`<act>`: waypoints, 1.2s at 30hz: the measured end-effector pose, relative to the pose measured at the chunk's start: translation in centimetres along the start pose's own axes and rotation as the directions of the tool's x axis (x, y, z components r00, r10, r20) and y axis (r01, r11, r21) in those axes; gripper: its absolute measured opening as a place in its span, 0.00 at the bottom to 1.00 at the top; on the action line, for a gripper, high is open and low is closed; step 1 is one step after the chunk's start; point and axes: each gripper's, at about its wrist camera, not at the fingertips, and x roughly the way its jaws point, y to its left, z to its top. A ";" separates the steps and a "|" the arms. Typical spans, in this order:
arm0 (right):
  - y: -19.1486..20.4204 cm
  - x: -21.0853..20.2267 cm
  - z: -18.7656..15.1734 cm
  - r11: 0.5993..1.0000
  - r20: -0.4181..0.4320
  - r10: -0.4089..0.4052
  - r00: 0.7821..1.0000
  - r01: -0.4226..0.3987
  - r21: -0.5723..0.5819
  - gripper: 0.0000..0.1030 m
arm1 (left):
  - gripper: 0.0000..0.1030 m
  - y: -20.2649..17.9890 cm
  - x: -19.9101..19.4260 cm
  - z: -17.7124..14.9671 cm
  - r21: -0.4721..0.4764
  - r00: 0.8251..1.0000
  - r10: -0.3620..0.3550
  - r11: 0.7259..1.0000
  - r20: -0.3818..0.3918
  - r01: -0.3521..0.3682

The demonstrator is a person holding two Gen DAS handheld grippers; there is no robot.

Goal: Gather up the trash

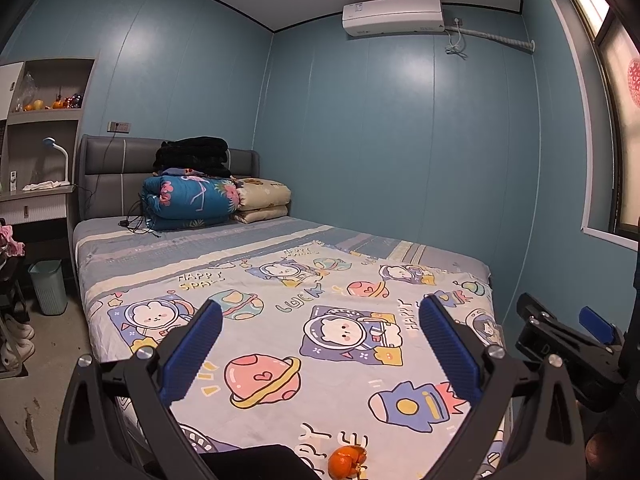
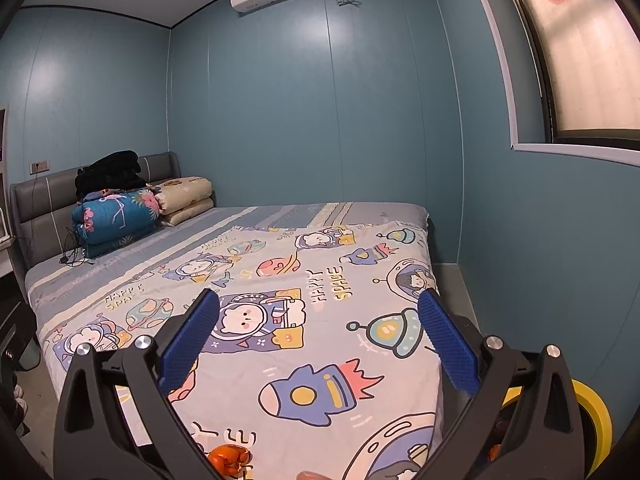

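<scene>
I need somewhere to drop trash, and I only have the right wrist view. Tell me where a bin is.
Observer: A pale green waste bin stands on the floor off the left side of the bed, near the desk. Only the left wrist view shows it.
Operator: Report the left gripper.
Observer: The left gripper is open and holds nothing. It is above the foot of the bed, with the orange peel lying on the sheet low between its fingers.
</scene>
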 end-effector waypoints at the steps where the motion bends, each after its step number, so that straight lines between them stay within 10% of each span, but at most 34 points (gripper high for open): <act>1: 0.0 0.0 0.0 1.000 -0.002 0.000 1.000 0.000 0.000 0.92 | 0.92 0.0 0.0 0.0 0.001 1.000 0.000 1.000 0.000 0.000; 36: -0.2 0.6 -0.6 1.000 -0.032 -0.014 0.999 0.014 -0.006 0.92 | 0.92 0.1 0.2 -0.4 -0.008 1.000 -0.021 1.000 -0.016 0.020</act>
